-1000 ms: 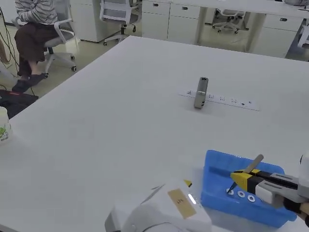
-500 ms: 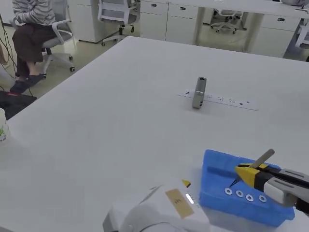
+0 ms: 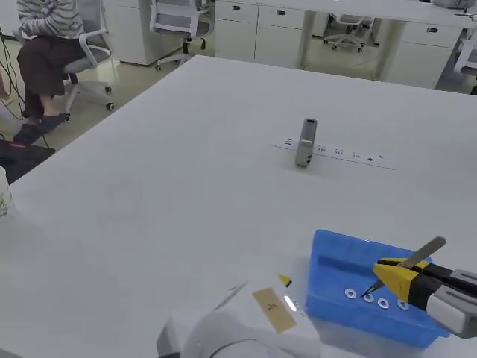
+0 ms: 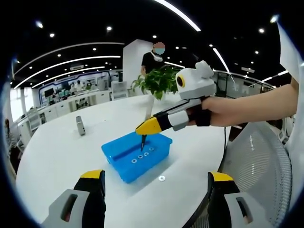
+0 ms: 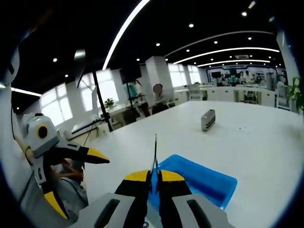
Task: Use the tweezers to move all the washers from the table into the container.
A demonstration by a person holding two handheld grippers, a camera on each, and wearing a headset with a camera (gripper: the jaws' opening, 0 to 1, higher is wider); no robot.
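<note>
Fingers (image 4: pixel 91 176) of the left gripper (image 4: pixel 156 176) stand wide apart, nothing between them. On the right gripper (image 5: pixel 154 176) the fingers are pinched narrow on the tweezers (image 5: pixel 155 154), and the tip points down into the blue container (image 4: pixel 121 167), just above a row of four washers (image 4: pixel 141 156) on its floor. Does the tip grip one? Too small to tell. One more washer (image 4: pixel 162 178) lies on the desk (image 3: pixel 186 186), just beside the container. In the head view the right gripper's rear is cut off by the frame, and the left gripper's white body covers the desk's near edge. White desk, with a grey block (image 3: pixel 305 142) lying on a flat strip (image 3: pixel 350 156). Beyond it is an open office, with chairs (image 3: pixel 177 16) and a seated person (image 3: pixel 48 37).
</note>
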